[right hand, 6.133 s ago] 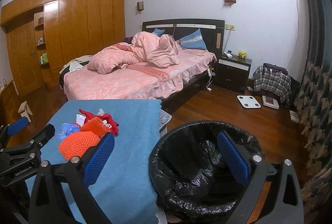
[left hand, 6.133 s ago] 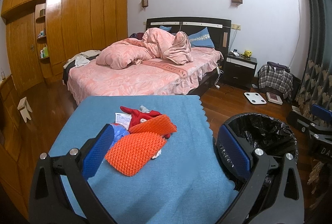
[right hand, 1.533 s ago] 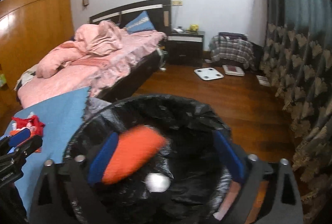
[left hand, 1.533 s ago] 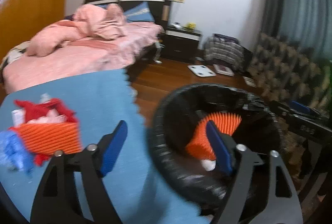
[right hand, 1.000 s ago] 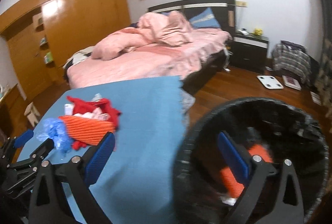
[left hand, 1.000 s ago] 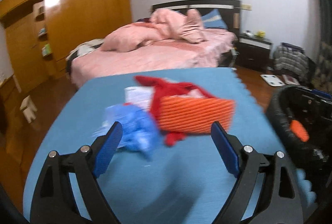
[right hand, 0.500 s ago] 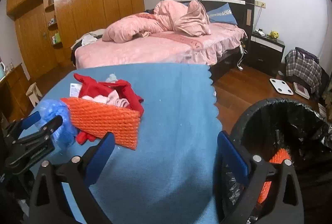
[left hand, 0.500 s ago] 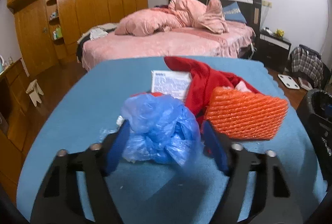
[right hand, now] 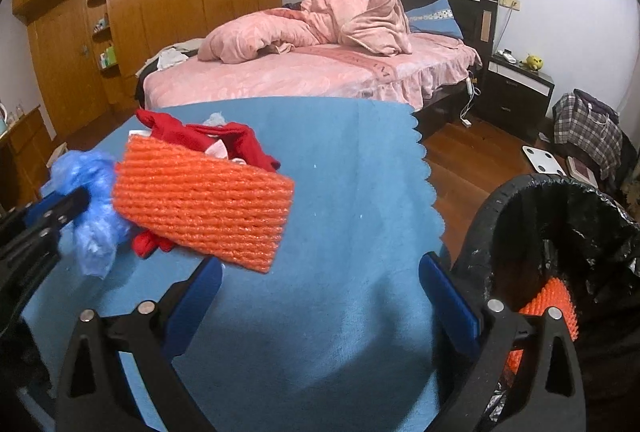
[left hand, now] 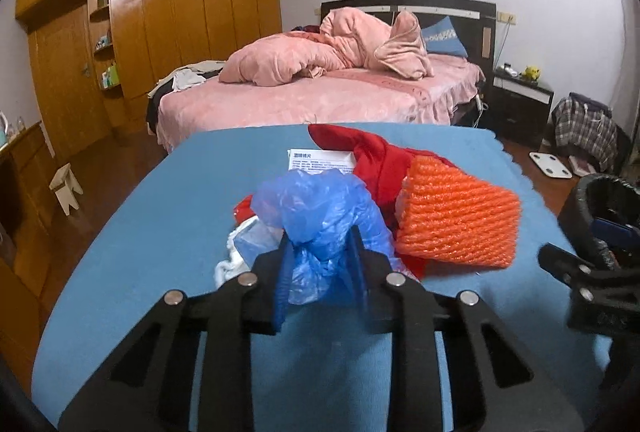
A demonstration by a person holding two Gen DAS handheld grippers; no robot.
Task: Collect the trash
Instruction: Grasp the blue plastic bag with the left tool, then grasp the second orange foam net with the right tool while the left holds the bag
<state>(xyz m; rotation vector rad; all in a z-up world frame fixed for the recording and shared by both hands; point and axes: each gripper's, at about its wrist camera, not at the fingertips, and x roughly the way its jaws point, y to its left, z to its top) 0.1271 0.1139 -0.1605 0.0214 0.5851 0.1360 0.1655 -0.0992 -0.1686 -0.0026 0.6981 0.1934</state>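
A crumpled blue plastic bag lies on the blue table. My left gripper has its jaws closing, and the pads squeeze the bag from both sides. Right of the bag rests an orange foam net on a red wrapper, with a white printed sheet behind. In the right wrist view my right gripper is open over bare table, just below and right of the orange foam net. The blue bag and left gripper show at the left. A second orange net lies in the bin.
The black-lined bin stands off the table's right edge. The table's scalloped edge drops to wooden floor. A pink bed, a nightstand, a white scale and a plaid bag lie beyond.
My left gripper's jaws came together around the blue bag. My right gripper came a little closer to the orange net.
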